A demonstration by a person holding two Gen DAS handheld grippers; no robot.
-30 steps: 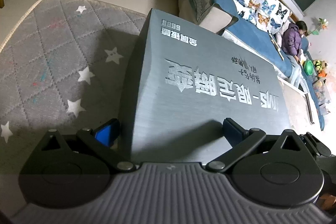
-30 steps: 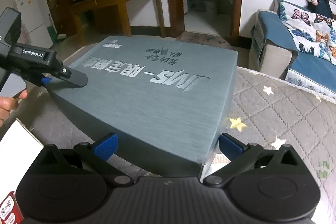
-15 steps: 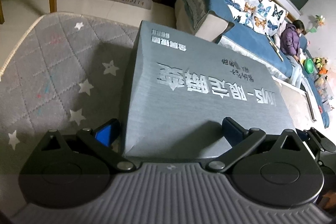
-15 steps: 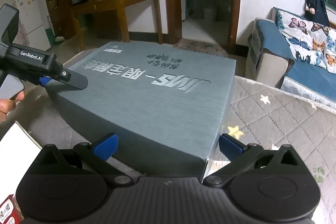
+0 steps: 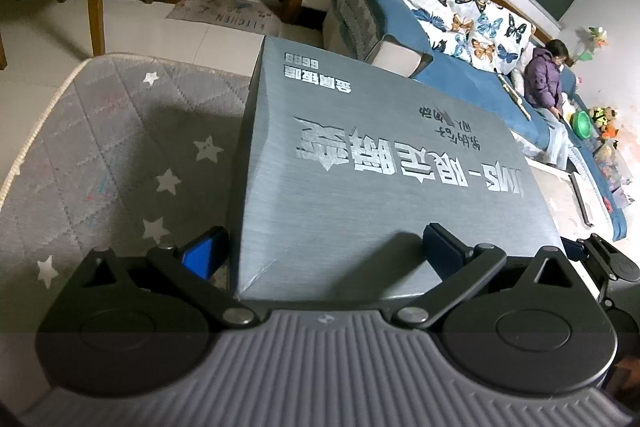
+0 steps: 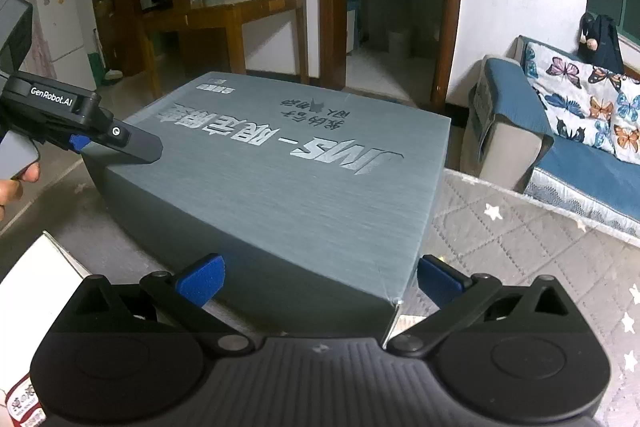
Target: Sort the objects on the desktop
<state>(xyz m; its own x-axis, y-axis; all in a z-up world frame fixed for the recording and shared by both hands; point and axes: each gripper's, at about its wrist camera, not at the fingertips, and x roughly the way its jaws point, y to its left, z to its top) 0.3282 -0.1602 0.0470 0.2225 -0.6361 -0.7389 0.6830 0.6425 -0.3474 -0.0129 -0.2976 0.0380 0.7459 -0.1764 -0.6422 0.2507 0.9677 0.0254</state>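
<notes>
A large grey box [image 5: 392,187] with silver lettering seems to hang above the star-patterned grey mat [image 5: 112,155]. My left gripper [image 5: 322,249] is open and straddles one corner, its left finger beside the side face and its right finger over the lid. My right gripper [image 6: 320,279] is open around the diagonally opposite corner of the grey box [image 6: 288,179], one finger before the near face, one beside the right face. The right wrist view shows the left gripper [image 6: 108,143] with one finger lying on the lid. A hand [image 6: 16,183] holds it.
A white carton [image 6: 36,279] lies at my lower left on the mat [image 6: 520,251]. A blue sofa [image 6: 576,131] with butterfly cushions stands beyond the mat, and a person [image 5: 546,87] sits on it. A wooden table [image 6: 240,15] and a doorway are behind.
Both grippers and the box have moved together, upward. The mat and floor have sunk lower in both views. The box keeps its place between the fingers.
</notes>
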